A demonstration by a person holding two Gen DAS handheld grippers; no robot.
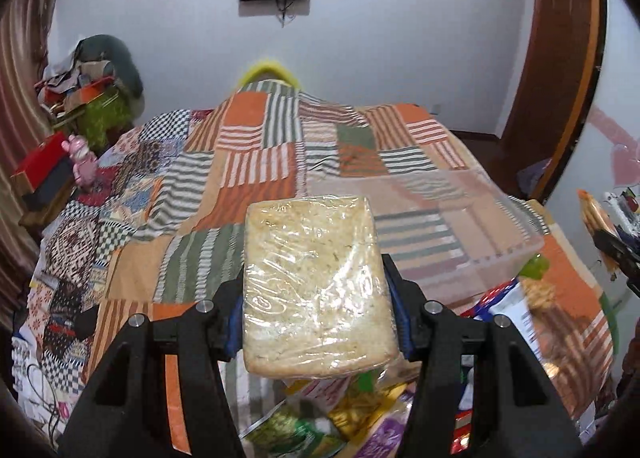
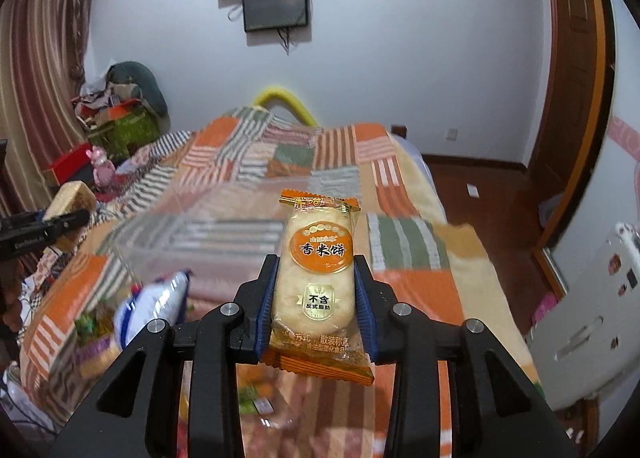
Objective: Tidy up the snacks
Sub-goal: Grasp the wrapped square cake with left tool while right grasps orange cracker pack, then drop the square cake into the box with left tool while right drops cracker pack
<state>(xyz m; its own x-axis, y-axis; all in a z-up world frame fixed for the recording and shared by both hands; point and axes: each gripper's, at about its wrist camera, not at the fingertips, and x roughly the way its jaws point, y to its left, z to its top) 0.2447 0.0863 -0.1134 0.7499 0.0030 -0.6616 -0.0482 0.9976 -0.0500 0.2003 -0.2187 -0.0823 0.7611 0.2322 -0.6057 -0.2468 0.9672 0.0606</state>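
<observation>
Left gripper (image 1: 316,290) clamps a clear-wrapped pale cracker block (image 1: 314,282) between its jaws, held in the air over the patchwork bedspread (image 1: 248,162). Right gripper (image 2: 316,298) grips an orange rice-cracker packet (image 2: 318,282), likewise held above the bed. A transparent plastic box (image 1: 472,226) sits on the bedspread ahead of both grippers; its walls are faint and its contents cannot be made out. Loose snack packets (image 1: 304,414) lie below the left gripper, blurred and partly hidden by its fingers.
</observation>
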